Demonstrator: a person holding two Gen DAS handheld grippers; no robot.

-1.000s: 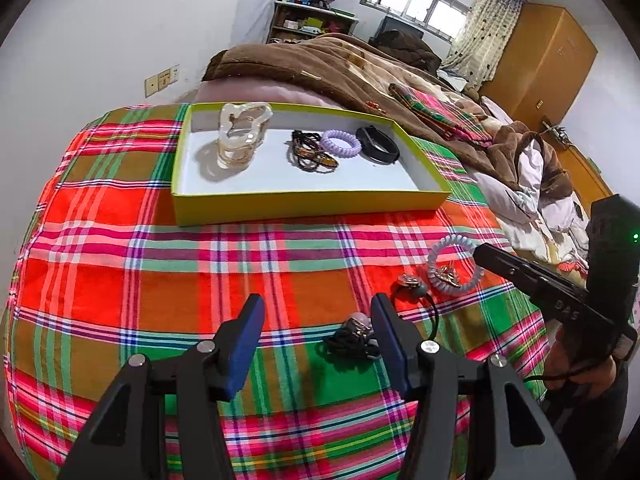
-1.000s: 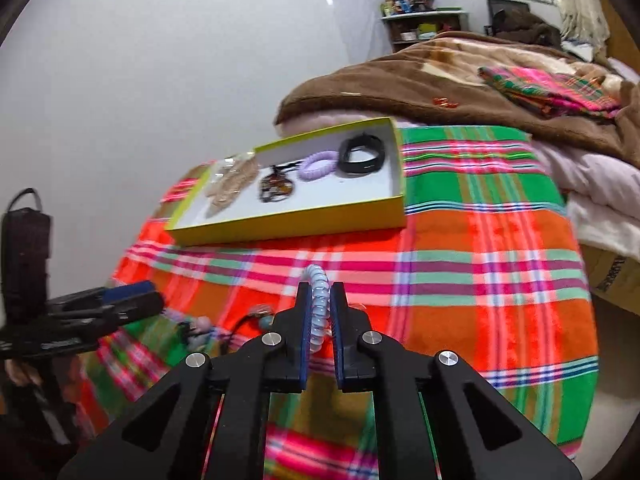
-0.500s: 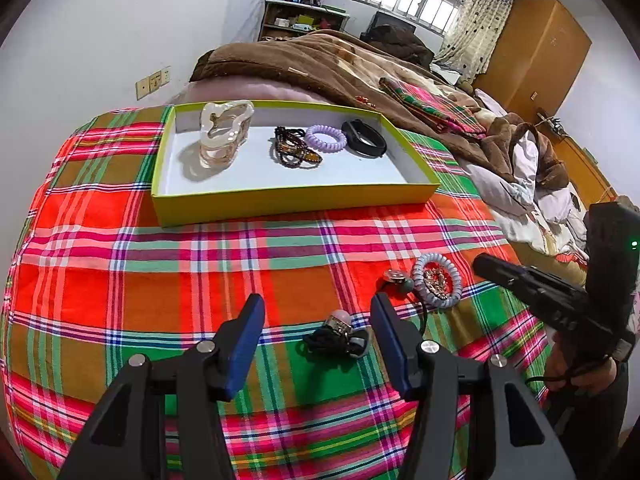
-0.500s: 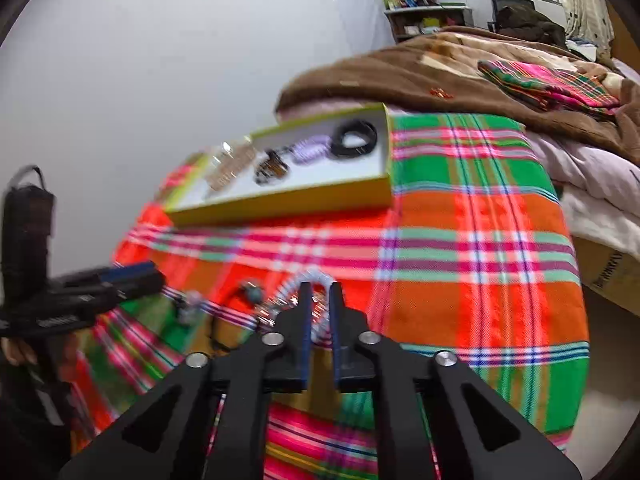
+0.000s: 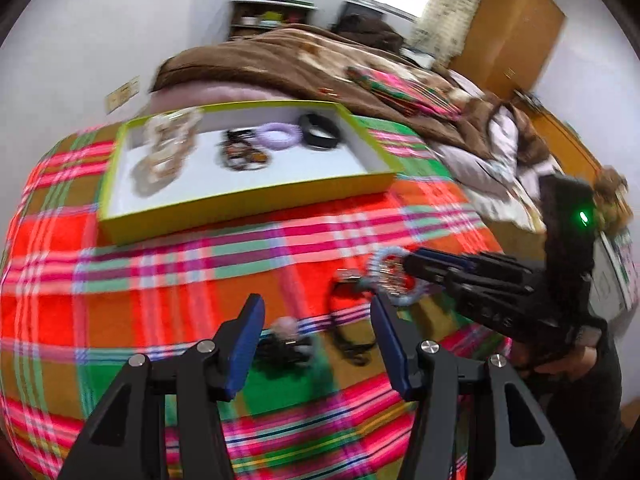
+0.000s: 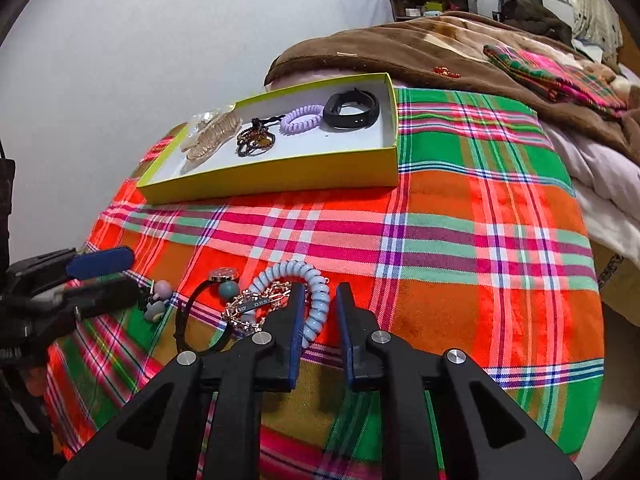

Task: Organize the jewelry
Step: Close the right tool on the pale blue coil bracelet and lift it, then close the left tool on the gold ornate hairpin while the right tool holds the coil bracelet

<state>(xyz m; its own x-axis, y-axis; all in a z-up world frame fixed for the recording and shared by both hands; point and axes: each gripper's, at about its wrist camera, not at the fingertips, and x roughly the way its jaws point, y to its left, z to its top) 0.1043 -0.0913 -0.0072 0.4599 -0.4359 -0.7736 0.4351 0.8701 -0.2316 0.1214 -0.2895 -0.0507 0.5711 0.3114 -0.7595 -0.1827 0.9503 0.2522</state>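
My right gripper is shut on a pale blue coil hair tie, which rests on the plaid cloth over a gold chain bracelet. A black elastic with a round charm lies just left of them. My left gripper stands open above a small dark hair tie with a pale charm, with nothing between its fingers. In the left wrist view, which is blurred, the right gripper reaches in from the right onto the blue coil tie. The left gripper shows at the left edge of the right wrist view.
A yellow-green box tray sits farther back on the cloth. It holds a clear hair claw, a dark bead bracelet, a lilac coil tie and a black band. A brown blanket lies behind the tray.
The right gripper has sunk with the blue coil tie, which now lies on the cloth over the chain. The left gripper has shifted sideways and rolled, and its view is now blurred.
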